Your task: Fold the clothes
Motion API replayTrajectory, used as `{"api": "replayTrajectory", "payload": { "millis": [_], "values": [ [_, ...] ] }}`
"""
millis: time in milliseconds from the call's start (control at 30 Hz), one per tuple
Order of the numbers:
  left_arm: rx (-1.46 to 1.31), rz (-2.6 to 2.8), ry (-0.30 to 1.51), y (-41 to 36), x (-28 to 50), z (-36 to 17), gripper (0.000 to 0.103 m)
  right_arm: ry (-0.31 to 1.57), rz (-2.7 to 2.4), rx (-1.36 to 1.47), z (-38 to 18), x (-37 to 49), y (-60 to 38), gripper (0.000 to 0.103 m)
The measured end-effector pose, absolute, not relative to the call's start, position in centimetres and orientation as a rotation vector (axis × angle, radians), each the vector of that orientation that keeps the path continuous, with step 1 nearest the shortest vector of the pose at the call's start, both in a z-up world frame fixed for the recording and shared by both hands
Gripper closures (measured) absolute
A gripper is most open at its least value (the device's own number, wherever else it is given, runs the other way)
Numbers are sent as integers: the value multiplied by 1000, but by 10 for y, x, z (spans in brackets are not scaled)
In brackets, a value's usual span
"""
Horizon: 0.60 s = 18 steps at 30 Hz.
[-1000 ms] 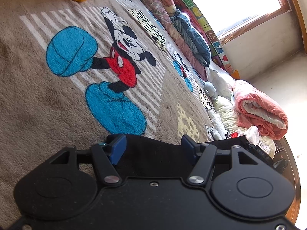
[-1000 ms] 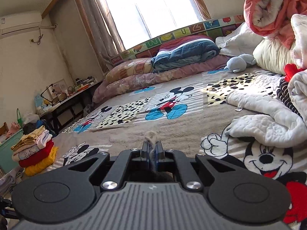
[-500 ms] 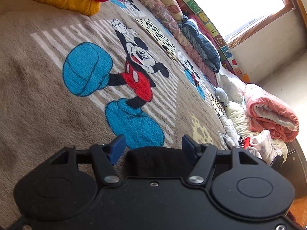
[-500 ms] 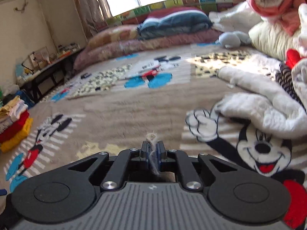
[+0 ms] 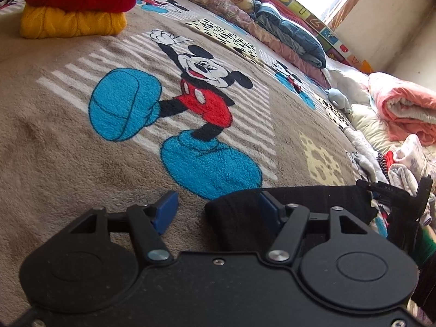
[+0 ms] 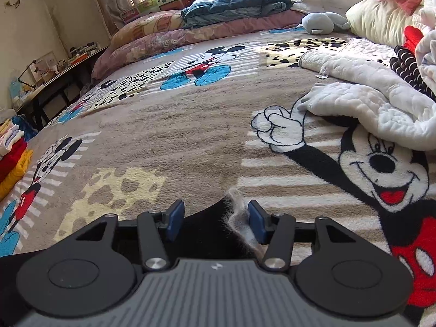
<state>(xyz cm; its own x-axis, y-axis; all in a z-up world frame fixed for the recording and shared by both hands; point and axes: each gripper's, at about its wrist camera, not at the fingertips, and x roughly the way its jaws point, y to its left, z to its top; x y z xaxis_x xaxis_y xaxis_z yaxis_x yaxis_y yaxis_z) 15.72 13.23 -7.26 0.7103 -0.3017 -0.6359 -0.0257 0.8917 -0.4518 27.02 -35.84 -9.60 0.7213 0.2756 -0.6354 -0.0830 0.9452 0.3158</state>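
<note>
A black garment (image 5: 313, 200) lies flat on the Mickey Mouse blanket (image 5: 54, 141), low in the left wrist view. My left gripper (image 5: 218, 208) is open; the garment's rounded end lies by the right blue fingertip (image 5: 268, 208), with nothing clamped. In the right wrist view the black garment (image 6: 207, 229) shows a grey fuzzy inner edge (image 6: 239, 218) and lies loose between the spread fingers of my open right gripper (image 6: 215, 216), low over the blanket (image 6: 177, 141).
A stack of folded clothes (image 5: 73, 8), yellow and red lowest, stands at the bed's far left; the right wrist view has the stack (image 6: 11, 158) at its left edge. Unfolded white clothes (image 6: 368, 103) are heaped on the right. Pillows (image 6: 237, 2) line the window side.
The right gripper, shut on the garment's fuzzy edge before, has opened and dropped close to the blanket. The left gripper stayed open and shifted, with the garment now off to its right side.
</note>
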Motion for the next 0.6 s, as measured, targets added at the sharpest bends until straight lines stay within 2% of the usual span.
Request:
{"api": "replayTrajectory", "payload": {
  "millis": [33,67,100,167,367,467,533,600],
  "values": [
    [-448,-152,759,133,159,-72,69,744,213,277,-97,271,-358,69],
    [-442,-146,746,133,160,-71,71,752,224,272,-99,271,-356,85],
    [-435,-139,734,133,162,-70,82,751,223,261,-99,270,-355,93],
    [-423,-126,708,134,165,-68,85,728,221,267,-96,268,-356,94],
    [-384,-86,631,135,174,-63,85,510,235,362,-55,254,-369,95],
    [-366,-56,647,134,181,-67,79,563,207,319,-64,266,-364,95],
    [-375,-15,679,135,184,-75,58,678,160,255,-84,280,-355,93],
    [-407,-16,675,139,182,-75,56,697,130,246,-90,281,-352,83]
  ]
}}
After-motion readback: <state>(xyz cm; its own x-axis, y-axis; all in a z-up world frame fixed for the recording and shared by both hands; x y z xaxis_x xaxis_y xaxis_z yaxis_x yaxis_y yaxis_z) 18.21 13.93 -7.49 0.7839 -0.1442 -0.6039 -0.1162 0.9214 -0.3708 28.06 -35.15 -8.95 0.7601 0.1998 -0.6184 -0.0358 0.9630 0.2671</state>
